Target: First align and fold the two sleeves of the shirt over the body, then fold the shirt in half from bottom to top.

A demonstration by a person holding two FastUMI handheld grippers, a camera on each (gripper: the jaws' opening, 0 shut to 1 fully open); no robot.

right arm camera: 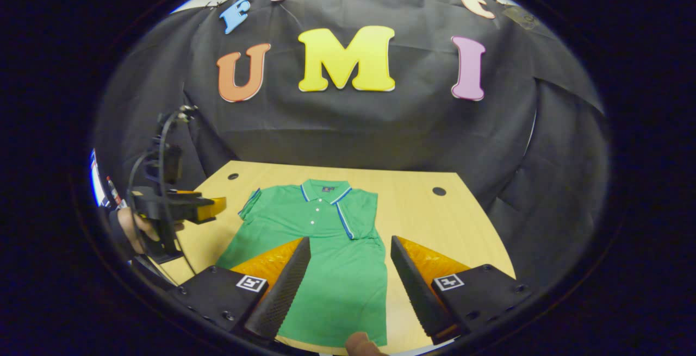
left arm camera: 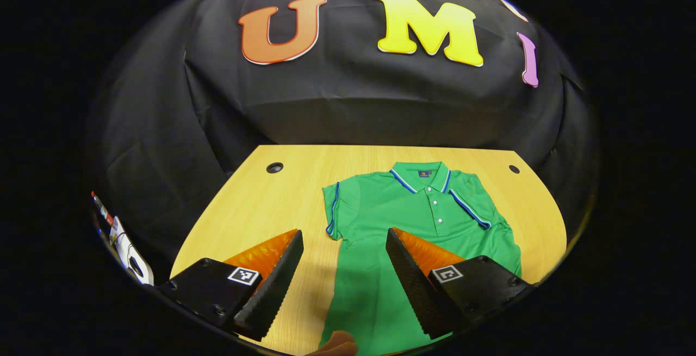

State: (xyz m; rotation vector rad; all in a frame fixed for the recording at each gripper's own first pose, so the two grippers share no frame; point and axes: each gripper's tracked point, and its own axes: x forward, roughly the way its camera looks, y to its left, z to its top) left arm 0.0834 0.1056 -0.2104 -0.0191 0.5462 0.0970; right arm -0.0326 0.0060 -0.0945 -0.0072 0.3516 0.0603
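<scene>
My left gripper and right gripper gape wide above the green shirt, mid-frame on the table.

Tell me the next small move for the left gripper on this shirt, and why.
Probably lower the left gripper onto the spread sleeve of the shirt and pinch its cuff. That sleeve lies flat on the table, while the other sleeve already looks folded over the body. Both grippers are open and hold nothing.
</scene>
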